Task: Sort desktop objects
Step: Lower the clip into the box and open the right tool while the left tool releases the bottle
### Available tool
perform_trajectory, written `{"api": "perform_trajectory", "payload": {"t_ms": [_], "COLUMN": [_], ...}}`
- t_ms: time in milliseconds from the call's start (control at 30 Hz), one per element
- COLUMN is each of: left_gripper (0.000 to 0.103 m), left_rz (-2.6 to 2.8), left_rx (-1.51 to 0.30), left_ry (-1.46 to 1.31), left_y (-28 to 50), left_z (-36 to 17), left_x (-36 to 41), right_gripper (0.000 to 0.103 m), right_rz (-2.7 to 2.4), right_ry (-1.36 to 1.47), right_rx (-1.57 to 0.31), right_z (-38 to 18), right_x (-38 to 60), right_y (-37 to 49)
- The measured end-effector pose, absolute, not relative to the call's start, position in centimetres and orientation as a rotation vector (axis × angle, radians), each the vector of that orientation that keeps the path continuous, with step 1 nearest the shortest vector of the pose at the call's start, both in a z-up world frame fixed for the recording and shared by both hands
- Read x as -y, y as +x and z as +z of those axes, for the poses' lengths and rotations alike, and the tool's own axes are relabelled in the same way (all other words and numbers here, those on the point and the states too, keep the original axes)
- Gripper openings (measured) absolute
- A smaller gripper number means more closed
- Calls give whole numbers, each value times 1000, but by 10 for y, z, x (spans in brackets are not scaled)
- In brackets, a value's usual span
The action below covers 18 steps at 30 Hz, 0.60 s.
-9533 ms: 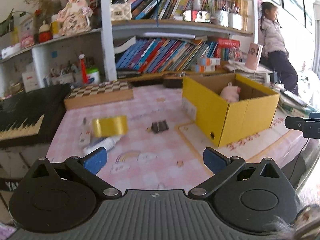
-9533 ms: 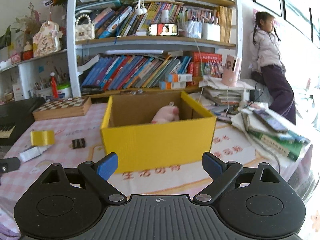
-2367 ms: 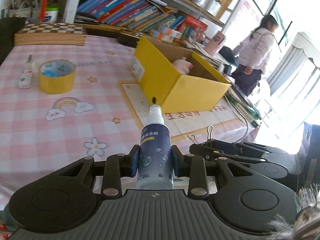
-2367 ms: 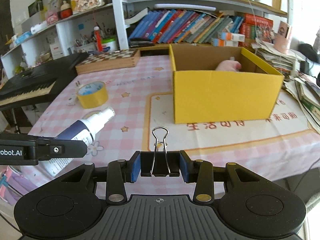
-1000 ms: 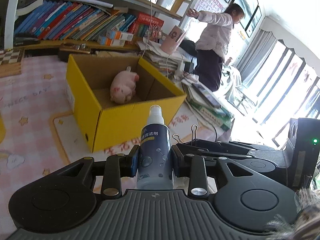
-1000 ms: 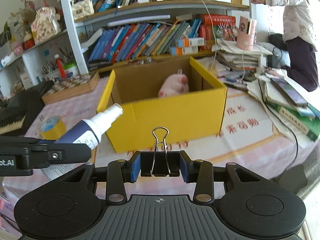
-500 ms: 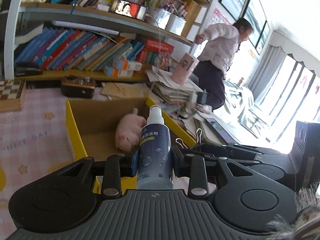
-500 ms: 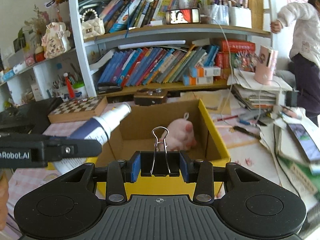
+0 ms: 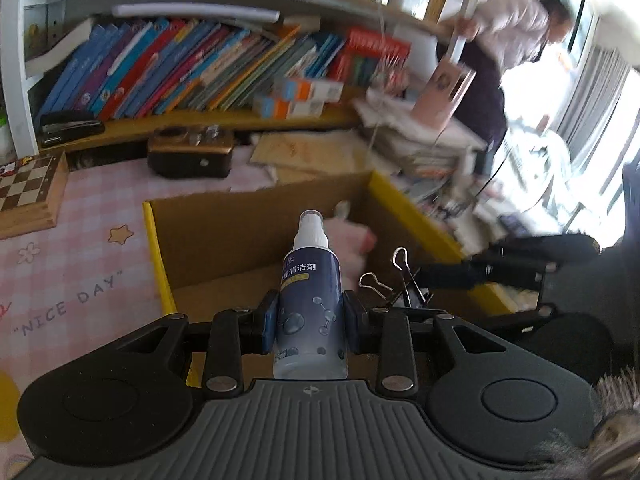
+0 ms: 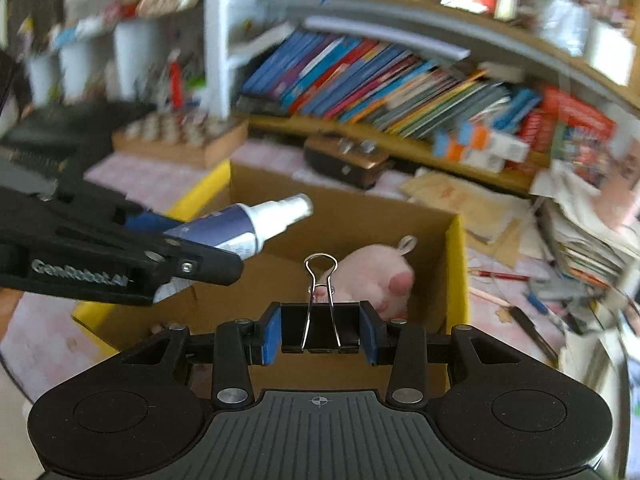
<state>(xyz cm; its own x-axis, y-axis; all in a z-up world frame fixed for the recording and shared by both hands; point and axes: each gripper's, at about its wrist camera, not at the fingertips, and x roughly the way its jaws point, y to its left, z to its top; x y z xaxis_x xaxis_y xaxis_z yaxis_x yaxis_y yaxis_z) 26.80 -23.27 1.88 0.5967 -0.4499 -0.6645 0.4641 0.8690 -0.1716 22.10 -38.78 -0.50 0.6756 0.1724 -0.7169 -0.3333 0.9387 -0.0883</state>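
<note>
I am looking over a desk covered in a pink checked cloth (image 9: 76, 248) printed with stars and flowers, with a crowded bookshelf (image 9: 208, 76) of leaning coloured books behind it and a person in a pale top (image 9: 516, 36) standing off by the window. The biggest thing that matters to me is the open cardboard box with yellow outer walls and a plain brown inside (image 9: 224, 240), and both of my tools are now over or just short of its mouth. A soft pink plush pig (image 10: 376, 276) already lies on the box floor toward the far right corner. My left gripper (image 9: 310, 320) is pinching a dark blue plastic spray bottle with a white nozzle (image 9: 312, 300) around its body; the bottle's long axis runs forward along the fingers, nozzle away from me and angled down into the box. From the right wrist view that bottle crosses from the left with its nozzle out over the near left part of the opening. My right gripper (image 10: 320, 334) is clamped on a black binder clip with silver wire handles (image 10: 320, 320), handles pointing forward and up, and the box floor lies straight ahead and below it, the pig just beyond. I judge both loads sit above the box interior, the clip nearer the pig, the bottle nearer the left wall, so the release should need only a short drop.
</note>
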Motion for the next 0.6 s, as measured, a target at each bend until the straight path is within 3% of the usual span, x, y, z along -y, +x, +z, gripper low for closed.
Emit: {"api": "perform_trajectory", "payload": {"t_ms": [367,600], "left_gripper": [30,30], "left_rz": [-491,-494], "left_rx": [-859,-893], "left_ry": [262,321], "left_y": [294,300], "left_z": [-9,-18], "left_x": [264,272], "right_gripper": [39,39], "right_rz": [437,474], "right_ry": [-333,-350], "right_rx": [-1005,-1045], "right_z": [-40,-47], "right_x": [383,381], "right_y": [265,266]}}
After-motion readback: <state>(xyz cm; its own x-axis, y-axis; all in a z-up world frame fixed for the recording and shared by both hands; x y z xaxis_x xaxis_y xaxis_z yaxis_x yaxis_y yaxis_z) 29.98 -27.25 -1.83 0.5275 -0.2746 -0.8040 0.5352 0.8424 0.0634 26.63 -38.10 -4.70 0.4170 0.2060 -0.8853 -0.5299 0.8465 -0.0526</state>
